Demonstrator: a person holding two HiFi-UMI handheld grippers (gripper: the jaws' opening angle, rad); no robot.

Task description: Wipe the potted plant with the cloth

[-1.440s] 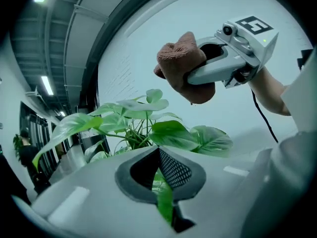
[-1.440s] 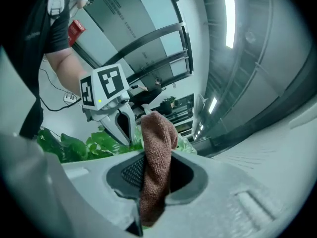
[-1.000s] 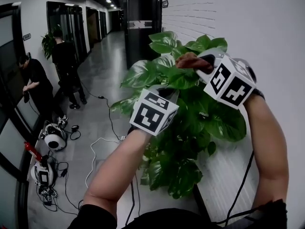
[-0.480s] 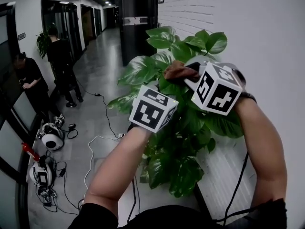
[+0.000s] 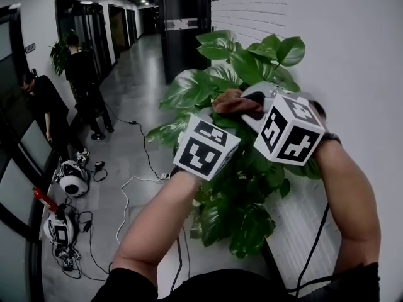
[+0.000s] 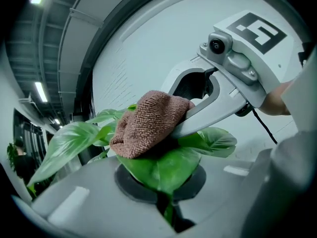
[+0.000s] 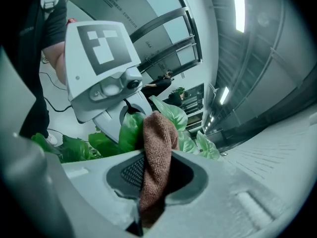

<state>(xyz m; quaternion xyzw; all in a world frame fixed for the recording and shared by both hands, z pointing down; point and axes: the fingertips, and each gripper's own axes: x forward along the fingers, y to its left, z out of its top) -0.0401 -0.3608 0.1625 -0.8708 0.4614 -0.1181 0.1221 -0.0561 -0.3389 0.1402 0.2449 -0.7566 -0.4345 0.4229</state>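
Note:
A potted plant (image 5: 252,68) with broad green leaves stands against the white wall. My left gripper (image 6: 166,202) is shut on one leaf (image 6: 163,165), whose stalk end runs down between the jaws. My right gripper (image 7: 148,202) is shut on a brown cloth (image 7: 157,152). The cloth (image 6: 148,123) lies on top of that held leaf, pressed there by the right gripper's white fingers (image 6: 213,113). In the head view the cloth (image 5: 236,102) shows just above the two marker cubes, left (image 5: 204,146) and right (image 5: 288,129). The pot itself is hidden by foliage and arms.
A white wall (image 5: 352,55) runs close along the right of the plant. To the left is a corridor with two people (image 5: 85,87) (image 5: 38,106). Round floor devices (image 5: 70,180) (image 5: 60,228) and loose cables (image 5: 126,200) lie there. A black pillar (image 5: 182,24) stands behind.
My right gripper has carried the cloth leftward and a little lower across the leaves, closer to the left gripper. The left gripper keeps its hold on the leaf.

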